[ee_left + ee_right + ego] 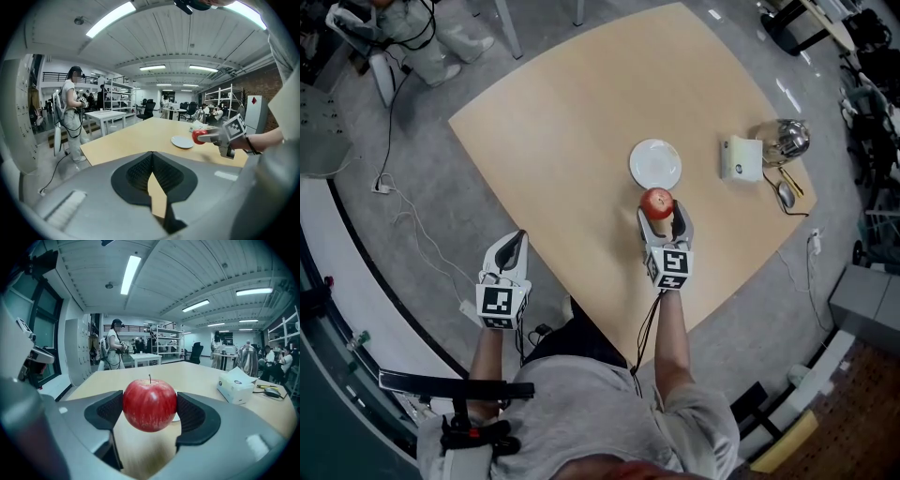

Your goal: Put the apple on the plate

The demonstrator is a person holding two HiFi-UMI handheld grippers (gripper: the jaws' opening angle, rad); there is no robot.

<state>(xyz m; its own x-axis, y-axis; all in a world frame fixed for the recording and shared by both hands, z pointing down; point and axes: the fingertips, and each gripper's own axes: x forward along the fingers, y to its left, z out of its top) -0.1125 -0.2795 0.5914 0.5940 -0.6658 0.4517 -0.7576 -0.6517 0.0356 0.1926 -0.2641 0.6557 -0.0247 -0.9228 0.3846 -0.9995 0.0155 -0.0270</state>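
The left gripper (515, 246) is at the left, just beside the near edge of the table (572, 141), above the grey floor (412, 187). In the left gripper view its two jaws come together at the tips and nothing is between them.

More to the right, above the table, is the right gripper (664, 214). Its jaws stand wide, and the red apple (656, 201) sits between them. In the right gripper view the two black pads press on the left and the right side of the apple, and its stem points up. The apple does not touch the table; the left gripper view shows it in the air.

The white plate (655, 161) lies on the table just beyond the apple, on its far side. The apple is very near the plate's near rim but not over its middle.

Further right on the table stand a white tissue box (741, 157) and a shiny metal kettle (787, 139), well apart from the apple.
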